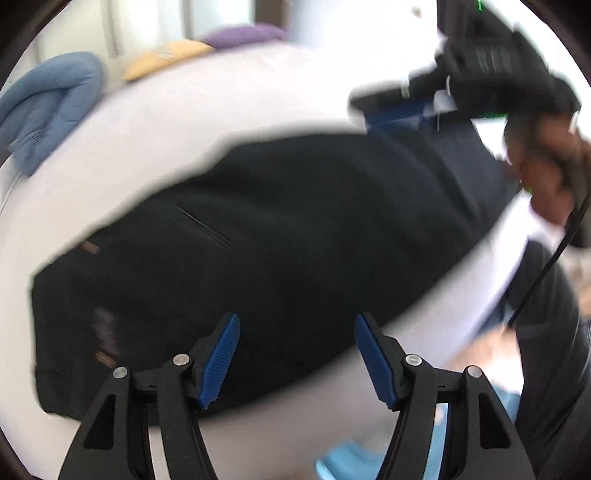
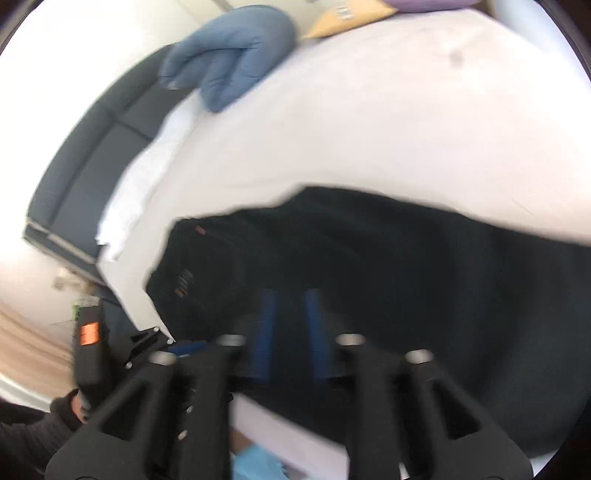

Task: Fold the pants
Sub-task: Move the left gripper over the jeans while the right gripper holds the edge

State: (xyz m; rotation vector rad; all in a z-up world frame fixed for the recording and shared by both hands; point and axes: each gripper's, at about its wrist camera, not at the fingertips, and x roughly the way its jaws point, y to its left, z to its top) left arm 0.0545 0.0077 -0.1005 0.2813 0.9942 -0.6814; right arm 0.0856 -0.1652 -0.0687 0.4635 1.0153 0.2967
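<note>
**Black trousers spread on a white bed, one gripper wide, one nearly closed**

White sheeting covers the bed (image 1: 229, 110), the largest thing in both views, stretching ahead of and to both sides of each pair of tongs. Along its far left edge, seen from the right wrist, runs a dark grey padded bed frame (image 2: 96, 147).

Next in size are the black fabric pants (image 1: 258, 240), lying flat on the sheet directly ahead of the left gripper (image 1: 297, 360) and reaching from its left side across to the upper right. A slit pocket and small brown tabs show on the cloth to the left of those tongs. From the right wrist the same pants fill the area ahead of and to the right of the right gripper (image 2: 290, 332), with the tabbed end ahead and to the left.

Beyond the pants, far ahead and left of both grippers, sits a folded blue quilted blanket (image 2: 232, 55). Past it lie a yellow cushion (image 1: 162, 59) and a purple cushion (image 1: 243, 35).

The left gripper's blue ribbed pads (image 1: 219, 363) stand wide apart over the near edge of the pants, holding nothing. In the left view the right gripper appears at upper right, in a bare hand (image 1: 550, 181), over the far end of the pants. In its own view its blue pads (image 2: 264, 332) are blurred, close together with a narrow gap; whether cloth is pinched between them cannot be told.
</note>
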